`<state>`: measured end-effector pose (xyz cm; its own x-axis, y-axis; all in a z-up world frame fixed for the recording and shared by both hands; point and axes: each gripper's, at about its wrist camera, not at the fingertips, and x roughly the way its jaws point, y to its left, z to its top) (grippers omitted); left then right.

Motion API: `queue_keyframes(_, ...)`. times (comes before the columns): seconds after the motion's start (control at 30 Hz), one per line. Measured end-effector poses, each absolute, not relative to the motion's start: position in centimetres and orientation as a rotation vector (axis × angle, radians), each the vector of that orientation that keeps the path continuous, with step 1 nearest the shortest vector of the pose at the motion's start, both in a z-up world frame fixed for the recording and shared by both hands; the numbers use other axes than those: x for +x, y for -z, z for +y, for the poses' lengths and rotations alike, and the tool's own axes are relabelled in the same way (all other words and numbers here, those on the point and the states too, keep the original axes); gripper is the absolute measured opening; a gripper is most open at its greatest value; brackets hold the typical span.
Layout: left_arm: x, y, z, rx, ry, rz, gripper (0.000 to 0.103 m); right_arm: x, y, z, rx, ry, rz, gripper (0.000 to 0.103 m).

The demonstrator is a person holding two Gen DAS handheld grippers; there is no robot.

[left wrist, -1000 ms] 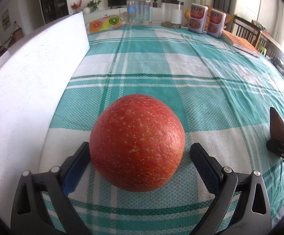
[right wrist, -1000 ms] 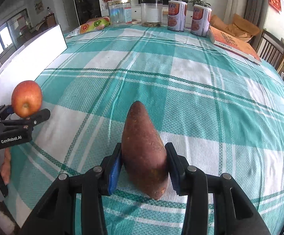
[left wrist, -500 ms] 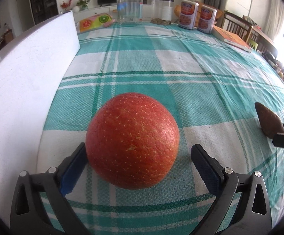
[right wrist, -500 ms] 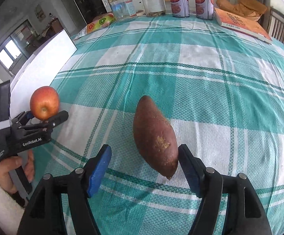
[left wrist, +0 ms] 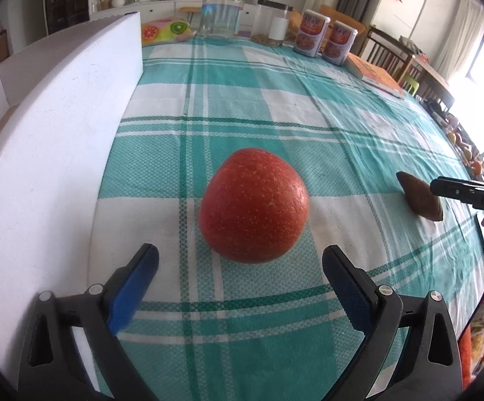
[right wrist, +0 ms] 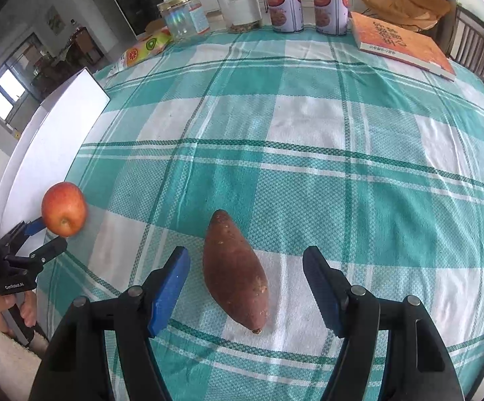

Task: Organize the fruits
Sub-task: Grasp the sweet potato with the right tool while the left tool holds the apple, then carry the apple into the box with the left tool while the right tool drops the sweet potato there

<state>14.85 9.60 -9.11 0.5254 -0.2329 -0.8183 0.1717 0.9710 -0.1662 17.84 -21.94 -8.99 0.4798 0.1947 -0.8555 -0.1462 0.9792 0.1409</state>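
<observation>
A red apple [left wrist: 253, 205] lies on the green checked tablecloth just ahead of my left gripper [left wrist: 240, 260], which is open with its jaws clear of the fruit. The apple also shows in the right wrist view [right wrist: 63, 209], at the left. A brown sweet potato [right wrist: 233, 270] lies on the cloth between the jaws of my right gripper [right wrist: 246, 272], which is open and not touching it. The sweet potato also shows in the left wrist view [left wrist: 419, 197], at the right, beside the right gripper's finger.
A white foam board [left wrist: 51, 140] stands along the table's left side. At the far edge stand glass jars [left wrist: 222, 16], two tins [right wrist: 305, 3] and a fruit-print packet [right wrist: 145, 48]. An orange book [right wrist: 399, 43] lies at the far right.
Both grippers have opened and let go. The apple and the sweet potato now rest on the cloth, and both grippers have drawn back a little.
</observation>
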Motion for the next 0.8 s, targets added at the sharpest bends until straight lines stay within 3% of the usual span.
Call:
queue_keyframes(0.07, 14.6, 9.0, 9.2, -0.040, 0.231, 0.971, 0.099, 16.3, 9.4, -22.5, 0.089, -0.227, 0.998, 0.077)
queue_keyframes(0.27, 16.3, 8.8, 8.5, -0.004, 0.200, 0.968, 0.099, 15.7, 10.4, -23.3, 0.101, -0.291, 1.024, 0.077)
queue_keyframes(0.5, 17.7, 8.4, 7.5, 0.035, 0.204, 0.967, 0.098, 19.5, 10.0, -21.0, -0.011, -0.372, 1.210, 0.077)
queue_keyframes(0.53, 17.8, 8.4, 7.2, 0.053, 0.206, 0.968, 0.095, 20.2, 10.2, -20.5, -0.037, -0.372, 1.239, 0.077)
queue_keyframes(0.6, 17.8, 8.5, 6.7, 0.084, 0.206, 0.980, 0.076, 21.4, 10.7, -19.6, -0.090, -0.367, 1.294, 0.077)
queue_keyframes(0.63, 18.0, 8.6, 6.6, 0.088, 0.200, 0.995, 0.068, 21.9, 11.0, -19.3, -0.106, -0.364, 1.317, 0.075)
queue_keyframes(0.73, 17.9, 8.5, 7.0, 0.059, 0.196, 1.007, 0.067, 22.7, 11.8, -18.5, -0.167, -0.361, 1.367, 0.046)
queue_keyframes(0.8, 17.2, 8.1, 7.4, 0.019, 0.188, 1.011, 0.067, 22.5, 11.1, -18.3, -0.163, -0.368, 1.367, 0.041)
